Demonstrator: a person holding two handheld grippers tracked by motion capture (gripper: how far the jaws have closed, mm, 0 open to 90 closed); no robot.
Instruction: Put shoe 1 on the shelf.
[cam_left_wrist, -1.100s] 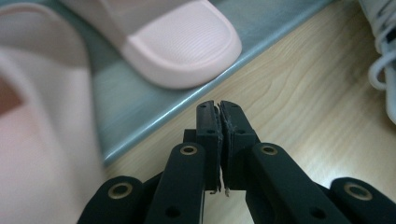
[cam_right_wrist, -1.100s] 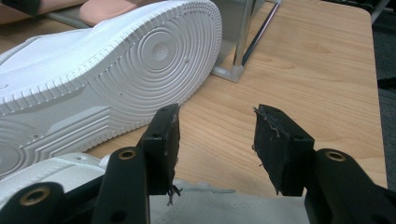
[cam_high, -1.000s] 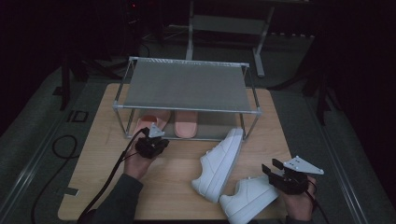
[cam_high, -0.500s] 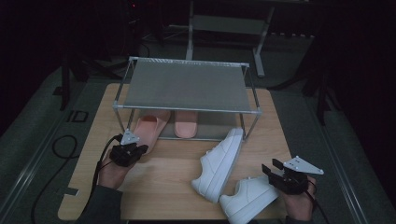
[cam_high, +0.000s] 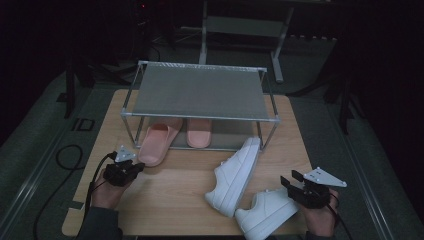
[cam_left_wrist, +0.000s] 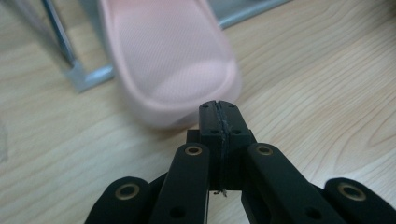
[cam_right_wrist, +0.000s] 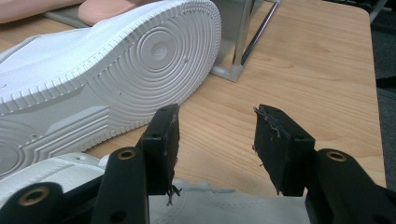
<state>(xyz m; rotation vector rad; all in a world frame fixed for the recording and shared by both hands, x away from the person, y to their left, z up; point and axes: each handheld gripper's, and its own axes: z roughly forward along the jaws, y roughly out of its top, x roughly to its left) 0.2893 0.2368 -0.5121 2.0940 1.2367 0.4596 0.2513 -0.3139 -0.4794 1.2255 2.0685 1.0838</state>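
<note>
Right fingers: my right gripper (cam_high: 295, 183) sits at the near right corner of the tabletop (cam_high: 165, 195), fingers (cam_right_wrist: 163, 135) apart with nothing between them; they hang just over the near white sneaker.
Near white sneaker: (cam_high: 265, 211) lies at the tabletop's near edge, just left of my right hand (cam_high: 320, 217), its upper showing below my fingers in the right gripper view (cam_right_wrist: 219, 205).
Left fingers: my left gripper (cam_high: 131, 170) rests low at the near left, fingers (cam_left_wrist: 210, 122) pressed together on nothing, tips just short of the left pink slipper's near end.
Second white sneaker: (cam_high: 235, 175) lies tipped on its side between my hands, its ribbed sole (cam_right_wrist: 116, 79) facing my right gripper.
Left pink slipper: (cam_high: 157, 142) lies half out from under the rack, angled towards my left gripper, close up in the left gripper view (cam_left_wrist: 168, 60).
Right pink slipper: (cam_high: 199, 132) lies under the rack, beside the first.
Rack: (cam_high: 200, 92) a metal-framed mesh shelf stands across the far half of the tabletop.
</note>
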